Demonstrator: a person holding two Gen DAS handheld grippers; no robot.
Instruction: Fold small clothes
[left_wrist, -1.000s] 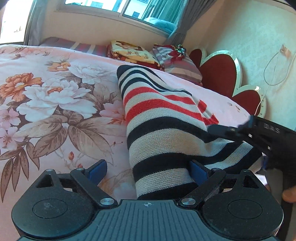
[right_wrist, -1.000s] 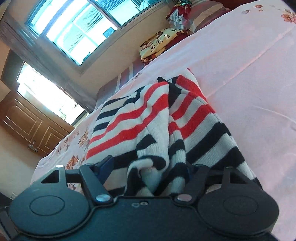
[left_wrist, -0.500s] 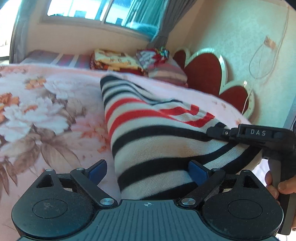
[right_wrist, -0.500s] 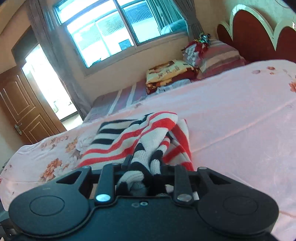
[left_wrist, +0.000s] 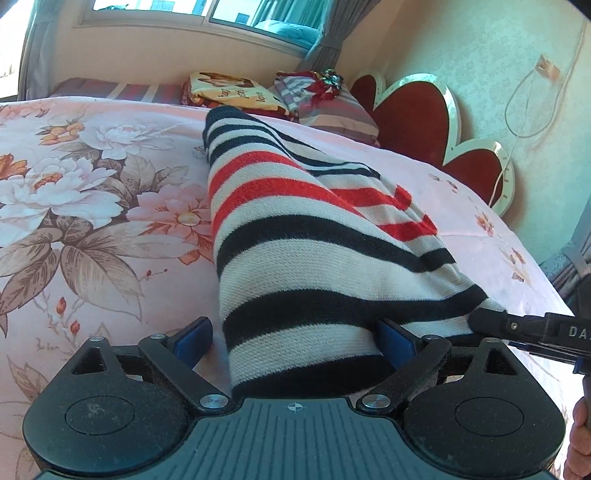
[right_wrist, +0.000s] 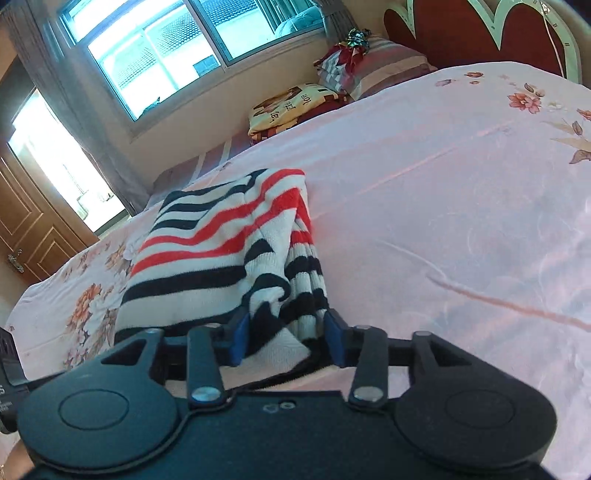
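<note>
A knit sweater (left_wrist: 295, 229) with black, red and cream stripes lies lengthwise on the floral pink bedspread (left_wrist: 92, 221). Its near end runs between the wide-apart blue pads of my left gripper (left_wrist: 293, 339), which is open; the left pad stands clear of the cloth. In the right wrist view the sweater (right_wrist: 207, 258) is bunched at its near corner, and my right gripper (right_wrist: 284, 332) is shut on that bunched edge. Seen from the left, the right gripper (left_wrist: 517, 328) reaches in at the sweater's lower right edge, a hand (left_wrist: 580, 435) behind it.
Folded blankets (left_wrist: 236, 90) and striped pillows (left_wrist: 328, 103) are stacked at the bed's far side under the window. A red heart-shaped headboard (left_wrist: 413, 110) stands to the right. The pink bedspread (right_wrist: 461, 203) stretches wide right of the sweater. A wooden door (right_wrist: 26, 229) is at far left.
The right gripper's jaws have closed from wide open onto the bunched sweater edge. It has shifted toward the near end of the sweater, close beside the left gripper.
</note>
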